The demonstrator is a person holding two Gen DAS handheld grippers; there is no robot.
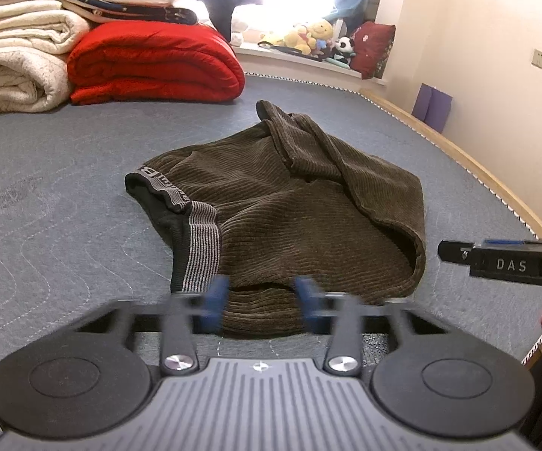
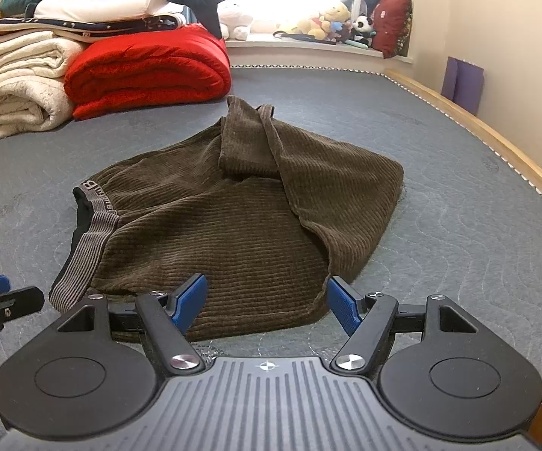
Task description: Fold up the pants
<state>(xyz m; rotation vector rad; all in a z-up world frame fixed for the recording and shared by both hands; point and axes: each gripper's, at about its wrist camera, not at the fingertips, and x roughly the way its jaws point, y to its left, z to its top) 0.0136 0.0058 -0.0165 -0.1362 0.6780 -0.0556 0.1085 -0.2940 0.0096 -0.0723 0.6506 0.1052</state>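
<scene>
The pants [image 2: 233, 218] lie bunched on the bed [image 2: 459, 233], near hem just before both my claws. My left claw [image 1: 259, 300] and right claw [image 2: 267, 304] are parted, empty. Recommended: pinch the near hem at both corners, lift evenly, fold flat.

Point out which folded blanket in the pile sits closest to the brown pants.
The red folded blanket, at the pile's front right; the cream blankets lie further left of the brown corduroy pants.
</scene>
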